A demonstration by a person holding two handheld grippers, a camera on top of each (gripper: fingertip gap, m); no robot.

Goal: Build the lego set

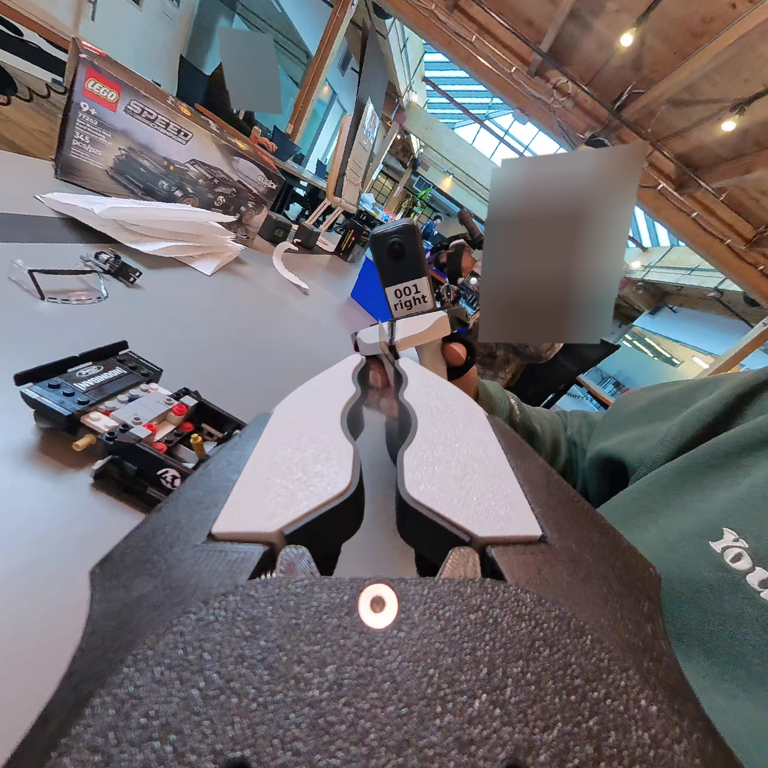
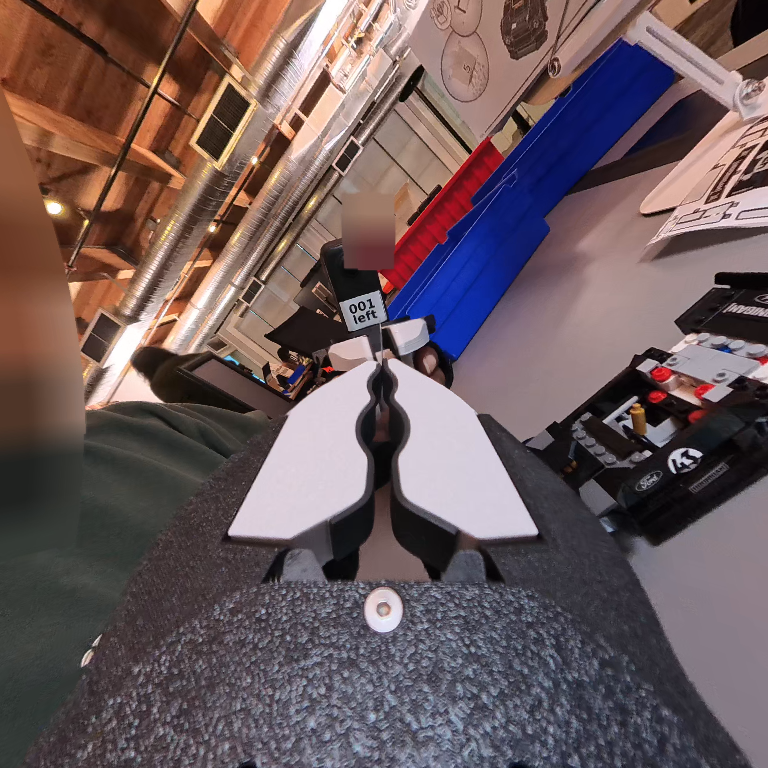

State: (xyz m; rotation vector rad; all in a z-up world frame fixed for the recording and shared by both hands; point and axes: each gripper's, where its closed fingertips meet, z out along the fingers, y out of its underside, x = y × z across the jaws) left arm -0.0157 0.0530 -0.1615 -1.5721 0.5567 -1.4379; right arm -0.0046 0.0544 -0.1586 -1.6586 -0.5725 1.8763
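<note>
I hold both tongs up off the table (image 1: 232, 332), tip to tip, facing each other. My left gripper (image 1: 380, 365) and right gripper (image 2: 381, 365) each have their fingers pressed nearly together at the tips; a thin pale sliver seems to stand between them, perhaps a sticker or flat piece, but I cannot tell what it is or which tong pinches it. The half-built car (image 1: 124, 415) sits on the table to my left, well apart from the tips, studs up. I judge it light and stiff but apt to shed bricks, so I would grip its solid black sides, not the loose tan pins (image 1: 196, 444). The clear windscreen (image 1: 62, 284) looks slippery.
</note>
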